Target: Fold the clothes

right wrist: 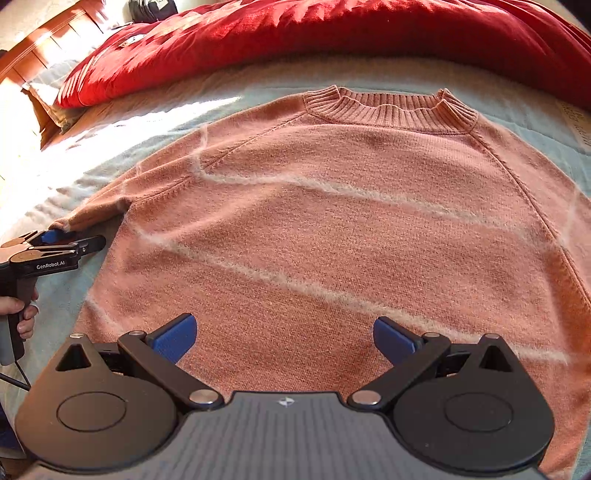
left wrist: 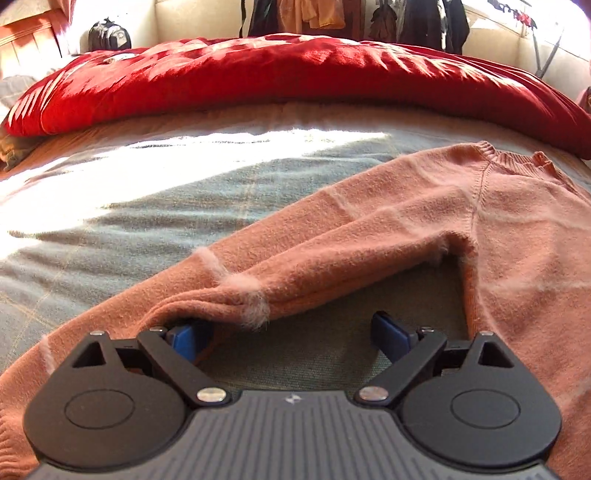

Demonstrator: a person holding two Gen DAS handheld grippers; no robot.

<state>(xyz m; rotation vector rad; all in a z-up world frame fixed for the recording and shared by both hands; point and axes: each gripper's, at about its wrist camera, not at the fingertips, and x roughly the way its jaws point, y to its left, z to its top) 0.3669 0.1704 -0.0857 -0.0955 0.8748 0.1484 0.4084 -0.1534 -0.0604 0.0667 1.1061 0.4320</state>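
Observation:
A salmon-pink knit sweater (right wrist: 332,221) with fuzzy white stripes lies flat, front up, on the grey-blue bedspread, its ribbed collar (right wrist: 388,107) far from me. My right gripper (right wrist: 284,339) is open and empty, hovering over the sweater's lower body. My left gripper (left wrist: 284,332) is open at the sweater's left sleeve (left wrist: 314,258); its left finger (left wrist: 184,339) is tucked under the sleeve's fold, the right finger is over bare bedspread. The left gripper also shows in the right wrist view (right wrist: 55,243), at the sleeve's end.
A red quilt (left wrist: 258,74) is bunched along the far side of the bed. The grey-blue bedspread (left wrist: 110,229) stretches to the left, partly in bright sunlight. A wooden headboard (right wrist: 48,48) is far left. Hanging clothes (left wrist: 332,14) and a black backpack (left wrist: 109,35) stand beyond the bed.

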